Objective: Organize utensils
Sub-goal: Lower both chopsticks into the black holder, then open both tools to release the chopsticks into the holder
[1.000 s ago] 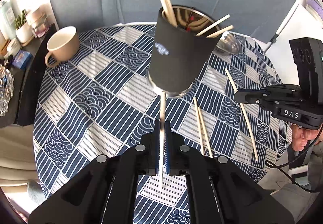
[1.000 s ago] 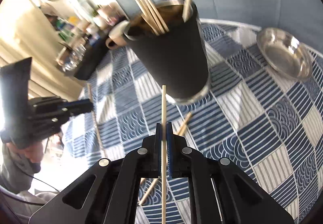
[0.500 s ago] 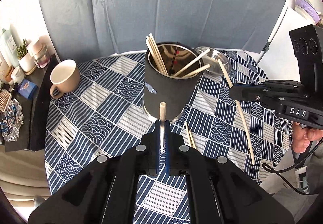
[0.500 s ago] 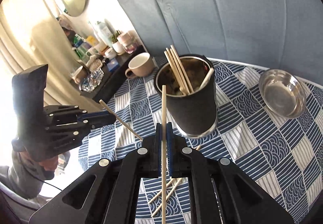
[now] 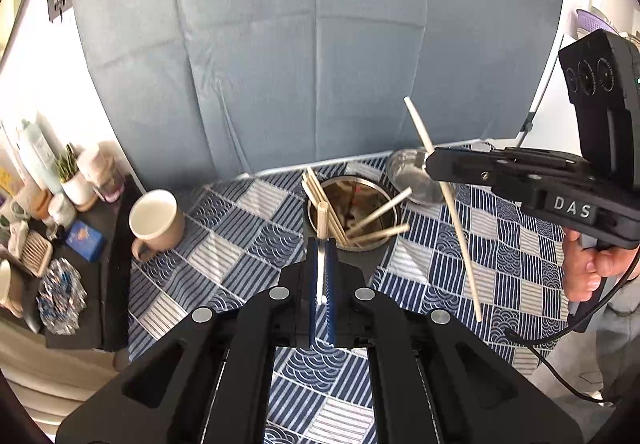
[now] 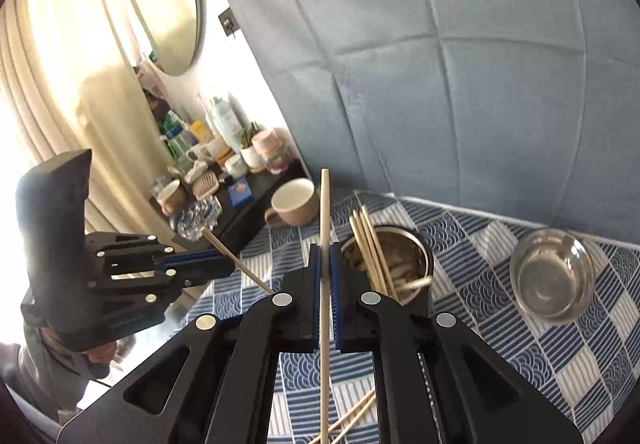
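Note:
A black metal-lined cup [image 5: 352, 217] stands on the patterned table and holds several wooden chopsticks [image 5: 376, 213]; it also shows in the right wrist view [image 6: 400, 264]. My left gripper [image 5: 321, 248] is shut on a chopstick [image 5: 322, 217], raised above and in front of the cup. My right gripper [image 6: 327, 256] is shut on a long chopstick [image 6: 325, 211], held upright high to the cup's left in its view. In the left wrist view the right gripper [image 5: 436, 163] holds its chopstick [image 5: 444, 203] to the cup's right. A few loose chopsticks [image 6: 352, 420] lie on the table below.
A beige mug [image 5: 154, 219] sits left of the cup. A steel bowl [image 6: 552, 276] sits to its right. A black side shelf [image 5: 52, 244] with bottles and small items stands at the left. A blue backdrop [image 5: 312, 43] rises behind the table.
Both grippers have lifted well above the table with their chopsticks. The cup now appears lower and smaller, seen from above.

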Demonstrator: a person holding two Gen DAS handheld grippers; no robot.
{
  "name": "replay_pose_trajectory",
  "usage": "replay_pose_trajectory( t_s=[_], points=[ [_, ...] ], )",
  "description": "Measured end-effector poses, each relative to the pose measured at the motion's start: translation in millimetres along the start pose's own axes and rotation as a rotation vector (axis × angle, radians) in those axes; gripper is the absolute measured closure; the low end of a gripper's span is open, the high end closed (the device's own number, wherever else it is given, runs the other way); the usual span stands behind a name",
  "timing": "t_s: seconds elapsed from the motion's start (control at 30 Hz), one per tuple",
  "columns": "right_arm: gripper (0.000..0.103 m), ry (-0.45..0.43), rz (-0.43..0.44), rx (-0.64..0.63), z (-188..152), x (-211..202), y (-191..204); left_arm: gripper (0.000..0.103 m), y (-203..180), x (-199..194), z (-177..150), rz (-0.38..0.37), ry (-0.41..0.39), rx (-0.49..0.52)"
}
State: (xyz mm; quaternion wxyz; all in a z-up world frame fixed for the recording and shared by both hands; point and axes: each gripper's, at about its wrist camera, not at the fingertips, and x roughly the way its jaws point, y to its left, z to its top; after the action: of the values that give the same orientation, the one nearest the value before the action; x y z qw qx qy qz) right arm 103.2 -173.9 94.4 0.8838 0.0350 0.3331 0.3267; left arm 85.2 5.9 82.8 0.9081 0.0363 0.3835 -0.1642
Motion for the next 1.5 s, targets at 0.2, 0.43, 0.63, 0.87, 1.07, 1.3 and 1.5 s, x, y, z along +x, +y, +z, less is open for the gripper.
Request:
replay_pose_trajectory(
  t_s=[0.2,0.43,0.63,0.87,1.07,1.3,1.5],
  points=[
    [0.098,-0.103,0.024,0.002,24,-5,-3,0.099,5,-17,33,0.0,-0.074,-0.001],
    [0.098,-0.123,0.028,-0.007,43,2,-10,0.099,-3,-23,59,0.003,-0.109,0.03],
    [0.098,-0.128,0.014,-0.008,53,16,-19,0.099,-8,-16,70,-0.019,-0.105,0.027],
    [0.098,-0.054,-0.006,-0.013,42,42,-33,0.099,-15,22,62,-0.057,-0.039,0.012],
    [0.097,0.01,-0.016,0.005,26,59,-48,0.099,-13,49,50,-0.052,0.017,0.002],
    [0.094,0.054,-0.013,0.04,17,68,-57,0.099,-3,69,39,-0.044,0.058,-0.04],
    [0.074,0.049,-0.049,0.058,18,61,-63,0.09,6,70,35,-0.039,0.062,-0.056]
  ],
)
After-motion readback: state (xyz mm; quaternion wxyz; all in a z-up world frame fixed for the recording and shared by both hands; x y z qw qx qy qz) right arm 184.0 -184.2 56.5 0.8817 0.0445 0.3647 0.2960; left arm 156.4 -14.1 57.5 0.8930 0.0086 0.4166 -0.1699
